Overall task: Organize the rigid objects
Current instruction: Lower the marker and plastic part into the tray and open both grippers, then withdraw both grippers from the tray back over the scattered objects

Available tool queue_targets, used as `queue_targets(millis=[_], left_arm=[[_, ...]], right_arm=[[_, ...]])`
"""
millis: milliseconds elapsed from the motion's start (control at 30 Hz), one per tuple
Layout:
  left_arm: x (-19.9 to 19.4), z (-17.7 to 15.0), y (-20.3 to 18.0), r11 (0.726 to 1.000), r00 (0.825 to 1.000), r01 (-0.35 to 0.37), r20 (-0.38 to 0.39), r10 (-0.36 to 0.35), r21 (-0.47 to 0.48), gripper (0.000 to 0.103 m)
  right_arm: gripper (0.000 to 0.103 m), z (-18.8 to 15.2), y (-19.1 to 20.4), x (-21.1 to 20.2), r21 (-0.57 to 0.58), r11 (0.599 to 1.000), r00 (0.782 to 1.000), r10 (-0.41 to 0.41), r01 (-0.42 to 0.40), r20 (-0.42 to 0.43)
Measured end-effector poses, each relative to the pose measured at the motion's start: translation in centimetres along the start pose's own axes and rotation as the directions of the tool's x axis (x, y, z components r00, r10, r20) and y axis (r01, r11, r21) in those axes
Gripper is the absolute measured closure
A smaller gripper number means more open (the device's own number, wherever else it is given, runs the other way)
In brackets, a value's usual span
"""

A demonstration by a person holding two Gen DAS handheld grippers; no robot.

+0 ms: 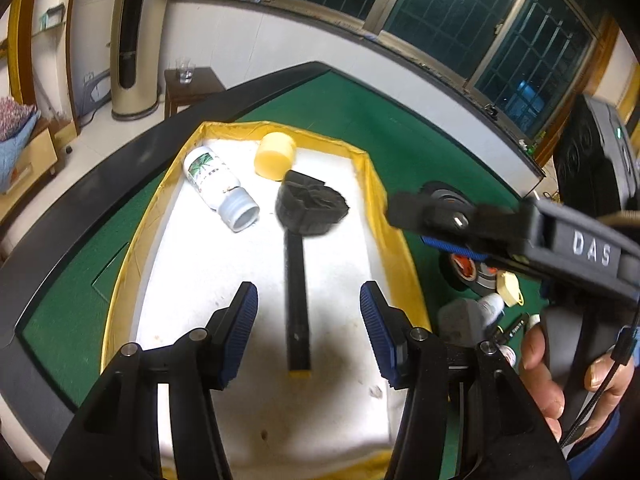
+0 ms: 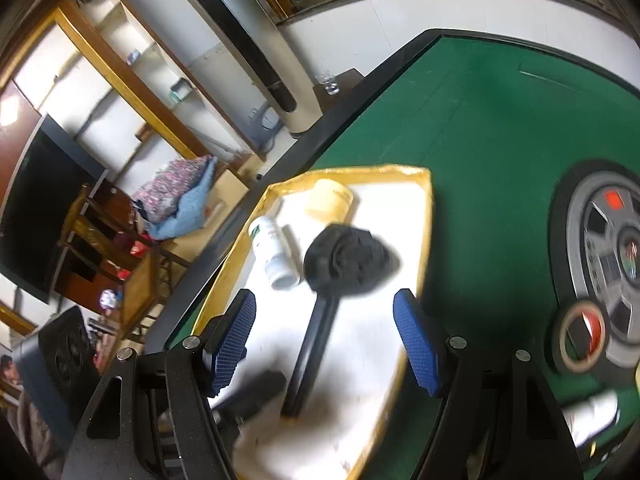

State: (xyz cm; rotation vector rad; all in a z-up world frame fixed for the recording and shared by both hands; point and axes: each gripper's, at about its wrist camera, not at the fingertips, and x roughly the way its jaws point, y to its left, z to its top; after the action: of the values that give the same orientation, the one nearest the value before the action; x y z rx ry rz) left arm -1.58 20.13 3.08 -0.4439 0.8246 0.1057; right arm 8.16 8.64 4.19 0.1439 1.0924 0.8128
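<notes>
Green felt table (image 1: 400, 128) carries yellow-rimmed tray (image 1: 362, 172), frame ctr. Inside tray: black brush (image 1: 298, 240) ctr, white bottle (image 1: 218, 186) and yellow cap (image 1: 275, 155) upper left. Left gripper (image 1: 308, 324): jaws apart, nothing between pads. Right gripper (image 2: 326, 338): jaws wide, empty, above brush handle. Tape roll (image 2: 580, 336) lower right.

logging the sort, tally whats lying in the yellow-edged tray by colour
white: 1, bottle
yellow: 1, cap
black: 1, long-handled tool
total: 3, all inside the tray
</notes>
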Motion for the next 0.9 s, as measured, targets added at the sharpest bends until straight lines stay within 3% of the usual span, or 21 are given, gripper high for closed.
queue_targets(millis=[467,700,800,900], left_arm=[[-1.8,-4.1,-7.7,0.979,0.996,0.078,0.018,-0.083,0.190,0.051],[-2.2,-6.9,-12.2,0.926,0.986,0.157,0.001,-0.167,0.344,0.051],[-1.3,-8.2,-13.8,0.894,0.981,0.190,-0.041,-0.189,0.405,0.051],[-0.4,-9.3,-15.6,0.849,0.977,0.212,-0.087,-0.194,0.485,0.051]], right_arm=[[0.036,-6.3,-4.8,-8.3,0.054,0.993,0.990,0.095,-0.101,0.108],[0.036,-10.4,-8.4,-12.7,0.021,1.000,0.984,0.004,-0.008,0.177],[0.036,-12.0,-11.4,-14.1,0.073,0.997,0.980,-0.046,0.032,0.193],[0.036,-13.3,-15.1,-16.1,0.157,0.987,0.974,-0.052,0.018,0.218]])
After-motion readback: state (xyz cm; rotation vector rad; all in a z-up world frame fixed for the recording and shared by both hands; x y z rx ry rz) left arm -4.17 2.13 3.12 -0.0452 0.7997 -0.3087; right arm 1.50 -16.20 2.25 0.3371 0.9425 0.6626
